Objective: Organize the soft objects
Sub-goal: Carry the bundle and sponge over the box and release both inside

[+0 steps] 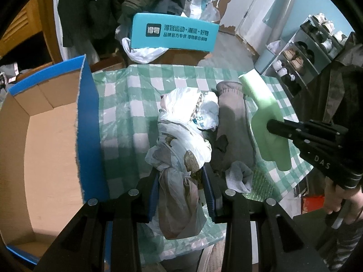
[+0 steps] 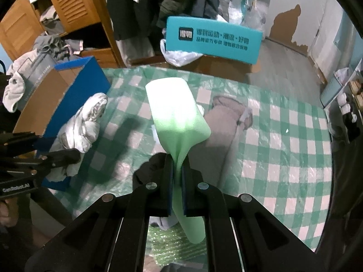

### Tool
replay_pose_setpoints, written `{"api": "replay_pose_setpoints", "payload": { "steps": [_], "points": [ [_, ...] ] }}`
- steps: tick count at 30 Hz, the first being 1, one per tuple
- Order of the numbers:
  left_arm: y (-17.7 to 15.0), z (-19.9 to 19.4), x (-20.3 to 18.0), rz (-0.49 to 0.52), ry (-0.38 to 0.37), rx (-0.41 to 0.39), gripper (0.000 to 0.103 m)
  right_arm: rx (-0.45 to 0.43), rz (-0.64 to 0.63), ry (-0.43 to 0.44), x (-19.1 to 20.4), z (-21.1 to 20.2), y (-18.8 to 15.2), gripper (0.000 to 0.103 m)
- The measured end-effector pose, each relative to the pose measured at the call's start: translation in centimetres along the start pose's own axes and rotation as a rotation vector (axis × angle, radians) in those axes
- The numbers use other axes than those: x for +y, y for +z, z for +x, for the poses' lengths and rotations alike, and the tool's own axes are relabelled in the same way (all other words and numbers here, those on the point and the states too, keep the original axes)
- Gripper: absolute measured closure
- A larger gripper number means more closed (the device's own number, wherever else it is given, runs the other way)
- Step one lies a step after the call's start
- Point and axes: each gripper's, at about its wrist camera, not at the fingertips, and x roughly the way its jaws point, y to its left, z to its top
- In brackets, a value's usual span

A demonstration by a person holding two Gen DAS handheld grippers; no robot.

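My left gripper (image 1: 180,181) is shut on a bundle in a white plastic bag (image 1: 181,131), held above the green checked tablecloth (image 1: 127,113). The same bundle (image 2: 86,122) shows at the left of the right wrist view, with the left gripper (image 2: 74,156) under it. My right gripper (image 2: 178,170) is shut on a pale green foam sheet (image 2: 174,111), pinched thin between the pads and lifted off the table. In the left wrist view the foam sheet (image 1: 265,113) hangs from the right gripper (image 1: 272,128). An open blue cardboard box (image 1: 88,122) stands at the left.
A brown-grey cloth (image 1: 233,122) and a small white-grey cloth (image 1: 240,176) lie on the table, with green bubble wrap (image 2: 172,244) near the front edge. A teal box (image 1: 174,32), hanging coats and bags are behind. A shoe rack (image 1: 301,52) stands at the right.
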Motion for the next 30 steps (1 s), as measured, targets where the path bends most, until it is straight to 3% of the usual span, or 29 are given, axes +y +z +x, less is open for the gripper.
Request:
{"api": "replay_pose_setpoints", "payload": {
  "steps": [15, 30],
  "points": [
    [0.1, -3.5, 1.1, -0.003, 0.034, -0.069, 0.068, -0.055, -0.046, 0.022, 2.8, -2.4, 1.9, 0.098],
    [-0.3, -7.0, 4.3, -0.047, 0.06, -0.129, 0.068, -0.084, -0.116, 0.085, 8.5, -3.4, 4.8, 0.098]
  ]
}}
